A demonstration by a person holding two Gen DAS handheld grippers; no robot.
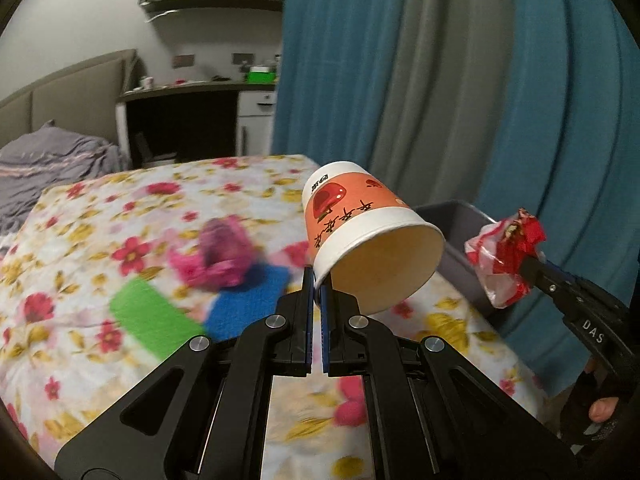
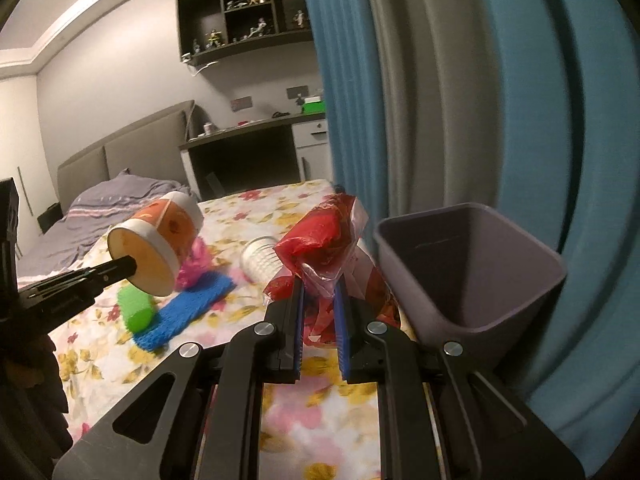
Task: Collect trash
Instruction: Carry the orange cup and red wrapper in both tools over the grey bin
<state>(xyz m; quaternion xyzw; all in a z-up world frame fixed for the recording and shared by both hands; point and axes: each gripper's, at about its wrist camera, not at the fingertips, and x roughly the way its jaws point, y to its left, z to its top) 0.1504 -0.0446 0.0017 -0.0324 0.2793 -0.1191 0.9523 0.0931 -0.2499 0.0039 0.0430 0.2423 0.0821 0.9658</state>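
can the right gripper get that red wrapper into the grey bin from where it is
Probably yes: the right gripper, shut on the red wrapper, sits beside the open grey bin, with nothing between them.

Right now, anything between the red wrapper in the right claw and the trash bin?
Nothing. In the right wrist view the red wrapper sits just left of the grey trash bin; only floral bedsheet shows below the gap between them.

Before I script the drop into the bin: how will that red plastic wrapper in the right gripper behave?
The red plastic wrapper looks crumpled and thin, so probably floppy and very light. Its loose folds bulge past the right gripper, so it may cling or drift rather than fall straight into the grey bin.
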